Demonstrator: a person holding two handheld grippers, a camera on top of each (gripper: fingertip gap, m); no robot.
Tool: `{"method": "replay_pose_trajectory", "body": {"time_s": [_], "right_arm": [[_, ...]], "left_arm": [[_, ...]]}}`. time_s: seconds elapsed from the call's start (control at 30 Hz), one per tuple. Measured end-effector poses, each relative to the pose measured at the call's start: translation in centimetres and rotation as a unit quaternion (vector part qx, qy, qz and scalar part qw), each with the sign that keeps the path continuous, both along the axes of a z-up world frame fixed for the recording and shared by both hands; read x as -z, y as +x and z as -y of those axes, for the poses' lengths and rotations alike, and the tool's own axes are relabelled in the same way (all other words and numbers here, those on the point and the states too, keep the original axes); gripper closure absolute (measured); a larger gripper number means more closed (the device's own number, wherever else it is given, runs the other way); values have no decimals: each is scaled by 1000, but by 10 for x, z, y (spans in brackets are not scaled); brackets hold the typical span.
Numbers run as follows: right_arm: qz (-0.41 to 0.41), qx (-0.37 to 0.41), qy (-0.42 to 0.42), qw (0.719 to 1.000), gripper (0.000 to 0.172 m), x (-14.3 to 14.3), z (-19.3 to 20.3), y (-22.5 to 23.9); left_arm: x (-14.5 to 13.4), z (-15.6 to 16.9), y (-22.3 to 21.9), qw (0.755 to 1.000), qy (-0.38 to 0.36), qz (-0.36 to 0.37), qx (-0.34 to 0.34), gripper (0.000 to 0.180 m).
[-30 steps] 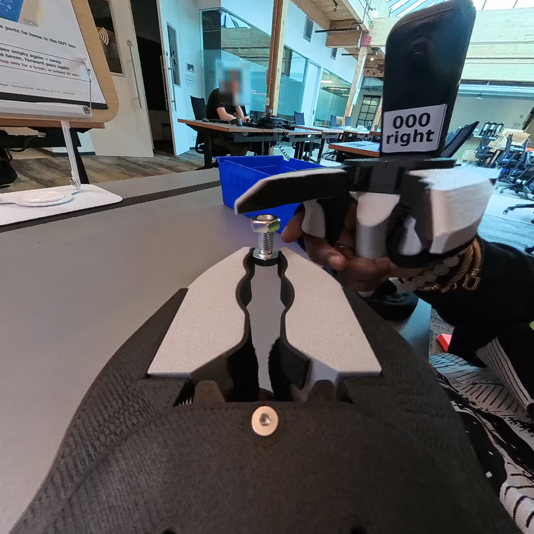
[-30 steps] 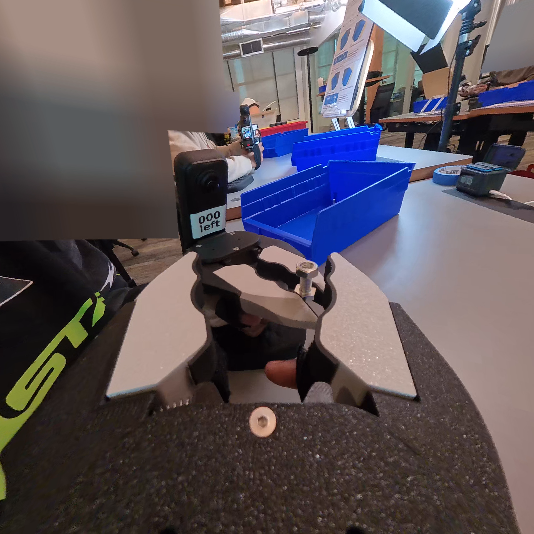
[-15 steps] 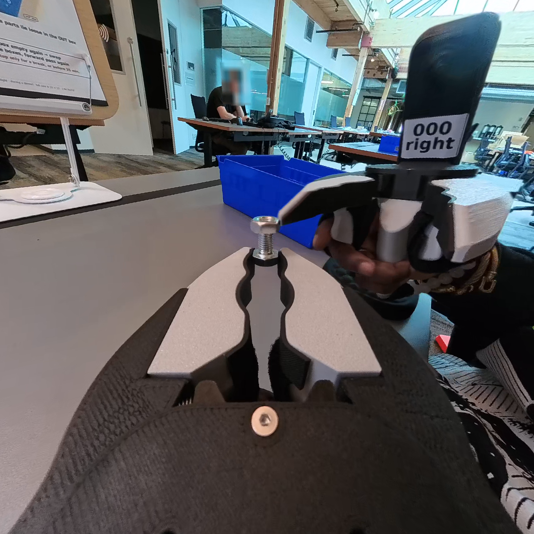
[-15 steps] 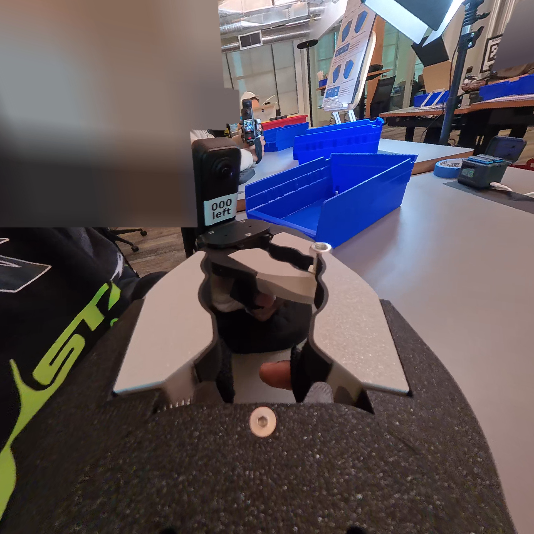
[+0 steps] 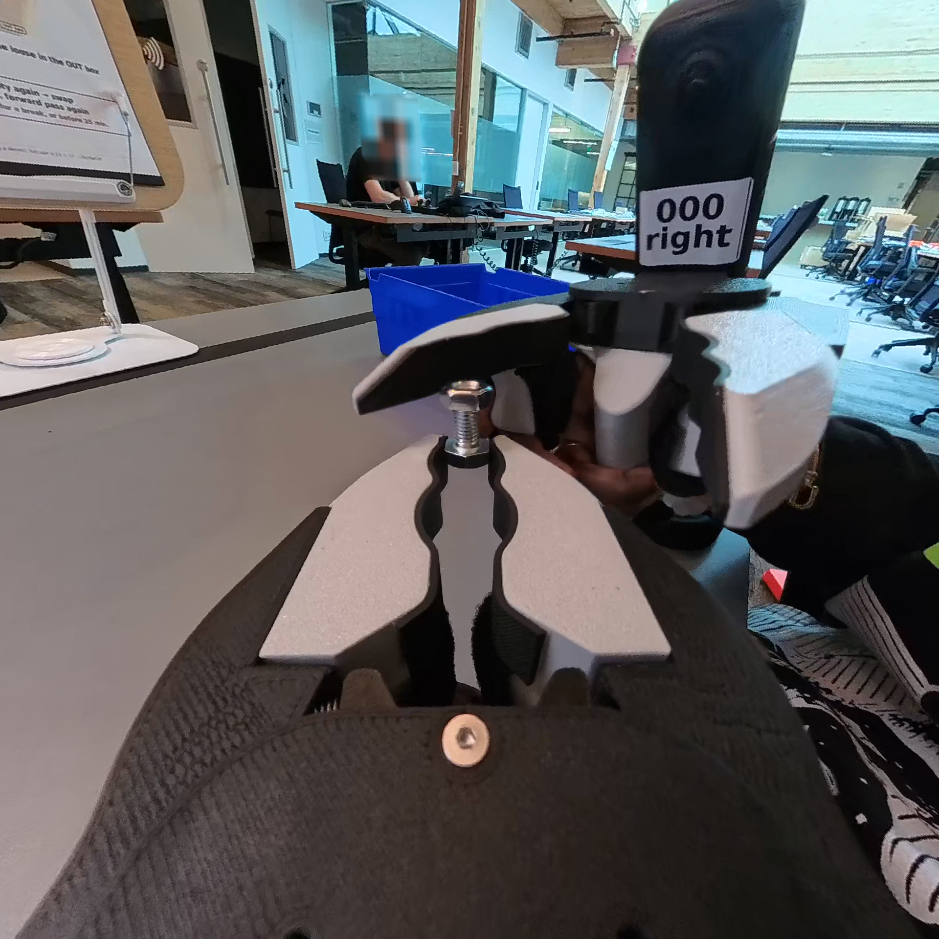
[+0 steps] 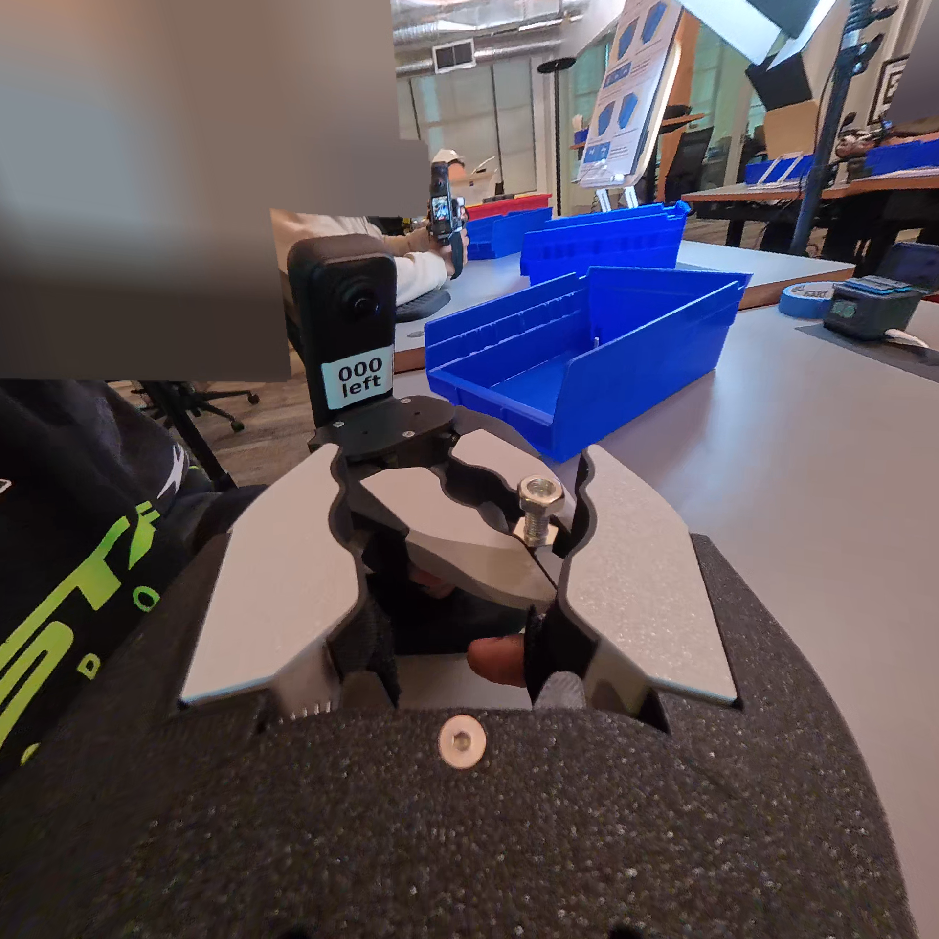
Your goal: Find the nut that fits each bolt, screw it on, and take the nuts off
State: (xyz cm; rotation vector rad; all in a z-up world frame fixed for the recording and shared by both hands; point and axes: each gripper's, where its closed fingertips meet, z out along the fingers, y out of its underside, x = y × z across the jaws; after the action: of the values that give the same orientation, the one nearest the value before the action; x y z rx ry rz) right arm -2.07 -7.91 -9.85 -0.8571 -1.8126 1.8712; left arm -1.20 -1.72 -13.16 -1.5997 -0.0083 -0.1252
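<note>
A silver bolt (image 5: 465, 432) stands upright, threads up, with a hex nut (image 5: 467, 399) at the top of its thread. My left gripper (image 5: 465, 457) is shut on the bolt's hex head, just above the grey table (image 5: 178, 482). In the right wrist view the nut (image 6: 539, 495) sits between the wide-open fingers of my right gripper (image 6: 460, 457), close to the right finger (image 6: 635, 559), with a gap showing at the left pad. In the left wrist view one right finger (image 5: 457, 350) lies across the top of the nut; the other is hidden behind it.
A blue bin (image 6: 609, 366) stands on the table just beyond the bolt; it also shows in the left wrist view (image 5: 432, 300). A white sign stand (image 5: 76, 350) is at the far left. A blue tape roll (image 6: 808, 300) and a black device (image 6: 874, 310) sit far right. The grippers' ends are close to 6 centimetres from one another.
My right gripper drew back off the nut and narrowed, then opened wide and came back around the nut. My left gripper has kept hold of the bolt head without moving.
</note>
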Motion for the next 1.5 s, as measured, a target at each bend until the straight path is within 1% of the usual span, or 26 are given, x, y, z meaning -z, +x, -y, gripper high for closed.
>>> {"method": "replay_pose_trajectory", "body": {"time_s": [0.1,0.17,0.37,0.47,0.53,0.6,0.73,0.77,0.9,1.03,1.2,1.33,1.37,1.43,1.5], "right_arm": [[-1,-3,7,1000,88,2,2,3],[-1,6,6,1000,87,2,-1,6],[-3,26,-6,1000,91,1,-12,25],[-15,10,-13,1000,111,-2,-12,41],[-23,21,-15,999,117,-4,-17,43],[-26,38,-17,999,115,-4,-23,38],[-25,41,-25,999,93,-2,-22,21],[-26,38,-22,999,90,-1,-18,17],[-19,17,1,1000,88,4,-5,5],[-15,6,15,1000,92,8,2,5],[-16,22,12,1000,91,7,-4,12],[-17,40,8,999,93,7,-11,24],[-18,41,7,999,95,7,-12,27],[-25,25,2,999,117,6,-12,38],[-30,35,-4,999,121,4,-18,39]], "left_arm": [[0,0,0,1000,-1,1,1,165],[0,0,0,1000,0,1,-1,165],[0,1,-2,1000,3,7,-4,165],[0,0,-2,1000,1,7,-3,165],[0,0,-2,1000,2,6,-3,165],[0,0,-1,1000,2,5,-1,165],[0,1,3,1000,4,-4,7,165],[0,1,3,1000,4,-6,8,165],[1,0,6,1000,0,-11,17,165],[2,0,6,1000,-2,-11,18,165],[2,1,4,1000,1,-6,14,165],[1,1,3,1000,2,-2,11,165],[1,1,2,1000,3,-2,9,165],[1,1,1,1000,3,1,9,165],[1,1,2,1000,3,0,9,165]]}}
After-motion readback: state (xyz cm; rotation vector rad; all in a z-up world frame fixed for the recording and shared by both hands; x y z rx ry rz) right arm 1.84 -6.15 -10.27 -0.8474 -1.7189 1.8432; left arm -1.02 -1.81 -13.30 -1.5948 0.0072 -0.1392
